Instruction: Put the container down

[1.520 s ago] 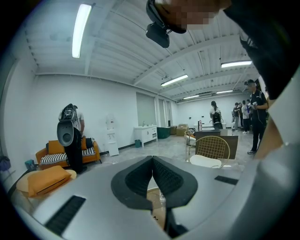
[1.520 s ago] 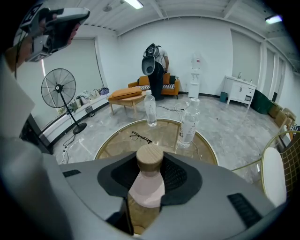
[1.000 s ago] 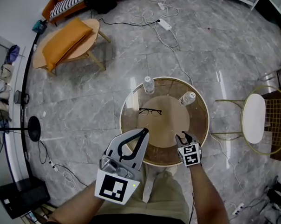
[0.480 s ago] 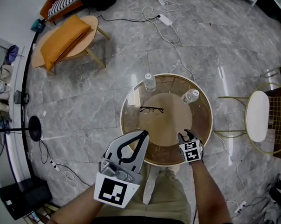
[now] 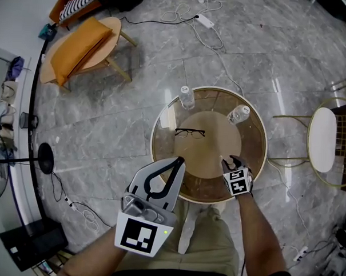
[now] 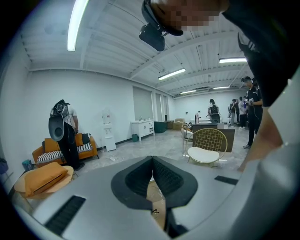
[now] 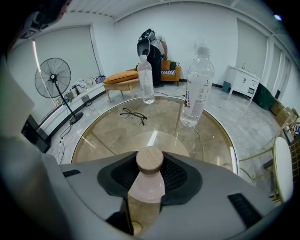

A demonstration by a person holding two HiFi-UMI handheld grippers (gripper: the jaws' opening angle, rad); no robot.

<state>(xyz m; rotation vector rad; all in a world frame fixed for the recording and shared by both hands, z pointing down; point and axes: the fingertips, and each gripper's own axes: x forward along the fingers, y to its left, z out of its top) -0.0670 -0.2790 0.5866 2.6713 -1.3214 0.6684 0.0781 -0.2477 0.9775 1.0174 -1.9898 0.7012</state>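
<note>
Since a second ago the right tongs [image 5: 229, 161] have moved a little farther in over the round glass desk [image 5: 254, 145]. They pinch the container [image 7: 149, 183], a small pale bottle with a wooden stopper, which stands upright between them above the near part of the desk. Whether its bottom touches the glass, I cannot tell. The left tongs [image 5: 177, 161] are pressed together with nothing between them, raised at the near edge. Farther away stand two water bottles [image 5: 187, 97], with eyeglasses [image 5: 190, 132] lying near them.
</note>
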